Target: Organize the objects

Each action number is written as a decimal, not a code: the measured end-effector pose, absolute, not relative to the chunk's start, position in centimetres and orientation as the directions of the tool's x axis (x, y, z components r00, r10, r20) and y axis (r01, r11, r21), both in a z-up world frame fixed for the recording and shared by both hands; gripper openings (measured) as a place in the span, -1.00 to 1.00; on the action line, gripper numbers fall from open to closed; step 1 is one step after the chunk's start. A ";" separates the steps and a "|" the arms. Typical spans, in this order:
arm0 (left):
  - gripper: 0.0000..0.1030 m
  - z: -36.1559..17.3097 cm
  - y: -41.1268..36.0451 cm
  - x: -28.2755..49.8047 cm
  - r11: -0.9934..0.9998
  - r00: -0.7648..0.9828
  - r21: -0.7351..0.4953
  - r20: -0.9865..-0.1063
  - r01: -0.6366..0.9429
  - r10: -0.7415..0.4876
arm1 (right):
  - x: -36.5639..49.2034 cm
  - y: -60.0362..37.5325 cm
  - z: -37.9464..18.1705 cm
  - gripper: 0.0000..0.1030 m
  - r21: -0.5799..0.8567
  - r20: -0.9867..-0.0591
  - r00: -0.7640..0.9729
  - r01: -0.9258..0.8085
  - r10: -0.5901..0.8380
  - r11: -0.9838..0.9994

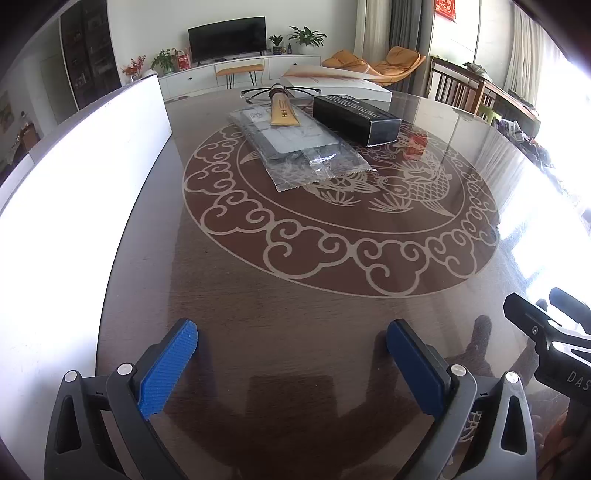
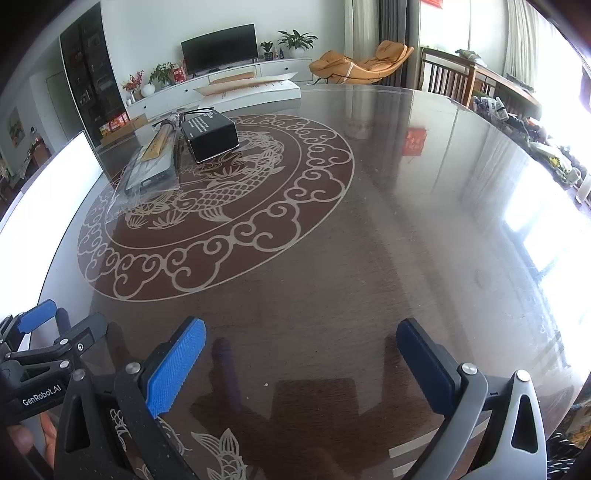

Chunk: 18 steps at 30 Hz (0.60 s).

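Poised over a glass-topped table (image 1: 295, 325) with left gripper (image 1: 291, 354) and right gripper (image 2: 301, 354) both spread wide and empty, well short of a black box (image 1: 354, 118) and clear packet (image 1: 299, 147).

Dark television (image 1: 227, 38) stood on a white cabinet (image 1: 236, 72), potted plant (image 1: 307, 37) beside it, orange lounge chair (image 1: 397, 62) near grey curtains (image 1: 400, 26), wooden bench (image 1: 476, 92) by the window.

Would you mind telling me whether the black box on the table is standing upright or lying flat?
Lying flat: the black box rests on a long side on the table, beside the clear plastic packet.
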<state>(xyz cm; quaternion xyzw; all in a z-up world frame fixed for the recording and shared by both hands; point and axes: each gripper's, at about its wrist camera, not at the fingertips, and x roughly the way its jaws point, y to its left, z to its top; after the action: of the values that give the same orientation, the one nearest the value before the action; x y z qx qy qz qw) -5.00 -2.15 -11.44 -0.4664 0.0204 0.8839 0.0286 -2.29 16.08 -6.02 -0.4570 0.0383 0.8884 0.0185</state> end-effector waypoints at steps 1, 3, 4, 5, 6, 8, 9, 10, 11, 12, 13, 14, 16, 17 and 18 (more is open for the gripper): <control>1.00 -11.4 -2.1 -5.0 -0.998 -0.563 0.010 -0.826 -0.070 0.032 | -2.4 16.1 -6.1 1.00 0.052 -0.816 -0.578 -0.068 -0.003 -0.996; 1.00 -11.4 -2.2 -5.0 -0.998 -0.563 0.010 -0.826 -0.070 0.032 | -2.4 16.1 -6.2 1.00 0.054 -0.819 -0.573 -0.069 -0.004 -0.996; 1.00 -11.4 -2.2 -5.0 -0.998 -0.563 0.010 -0.826 -0.070 0.031 | -2.4 16.1 -6.2 1.00 0.052 -0.819 -0.573 -0.070 -0.003 -0.996; 1.00 -11.4 -2.2 -5.0 -0.997 -0.563 0.009 -0.826 -0.070 0.032 | -2.4 16.0 -6.2 1.00 0.051 -0.820 -0.573 -0.069 -0.002 -0.996; 1.00 -11.5 -2.2 -5.0 -0.998 -0.563 0.009 -0.826 -0.070 0.032 | -2.4 16.0 -6.2 1.00 0.048 -0.820 -0.572 -0.069 0.000 -0.996; 1.00 -11.4 -2.2 -5.0 -0.997 -0.563 0.009 -0.826 -0.070 0.032 | -2.3 15.9 -6.2 1.00 0.041 -0.821 -0.571 -0.068 0.005 -0.997; 1.00 -11.5 -2.2 -5.0 -0.997 -0.563 0.009 -0.826 -0.070 0.032 | -2.4 15.9 -6.2 1.00 0.037 -0.822 -0.570 -0.067 0.008 -0.997; 1.00 -11.4 -2.2 -5.0 -0.997 -0.563 0.009 -0.826 -0.070 0.032 | -2.4 15.8 -6.3 1.00 0.031 -0.822 -0.569 -0.066 0.012 -0.997; 1.00 -11.5 -2.2 -5.0 -0.997 -0.563 0.009 -0.826 -0.070 0.032 | -2.4 15.7 -6.3 1.00 0.024 -0.823 -0.567 -0.064 0.017 -0.998; 1.00 -11.5 -2.2 -5.0 -0.997 -0.563 0.009 -0.826 -0.070 0.032 | -2.4 15.6 -6.4 1.00 0.016 -0.824 -0.566 -0.063 0.022 -0.998; 1.00 -11.5 -2.2 -5.0 -0.997 -0.563 0.009 -0.826 -0.070 0.032 | -2.4 15.6 -6.4 1.00 0.008 -0.825 -0.565 -0.061 0.028 -0.998; 1.00 -11.5 -2.2 -5.0 -0.997 -0.563 0.009 -0.826 -0.070 0.032 | -2.4 15.5 -6.4 1.00 0.001 -0.826 -0.563 -0.060 0.033 -0.998; 1.00 -11.5 -2.2 -5.0 -0.997 -0.563 0.009 -0.826 -0.070 0.032 | -2.3 15.3 -6.5 1.00 -0.009 -0.826 -0.563 -0.057 0.040 -0.998; 1.00 -11.5 -2.2 -5.1 -0.997 -0.563 0.009 -0.826 -0.070 0.032 | -2.3 15.3 -6.5 1.00 -0.010 -0.825 -0.563 -0.056 0.040 -0.998; 1.00 -11.5 -2.2 -5.0 -0.997 -0.563 0.010 -0.826 -0.070 0.032 | -2.3 15.3 -6.5 1.00 -0.009 -0.825 -0.564 -0.057 0.040 -0.998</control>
<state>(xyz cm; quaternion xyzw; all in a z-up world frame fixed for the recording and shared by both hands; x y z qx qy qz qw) -5.04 -2.16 -11.46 -0.4666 0.0207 0.8838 0.0289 -2.31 15.33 -6.52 -0.4663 0.0092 0.8841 0.0272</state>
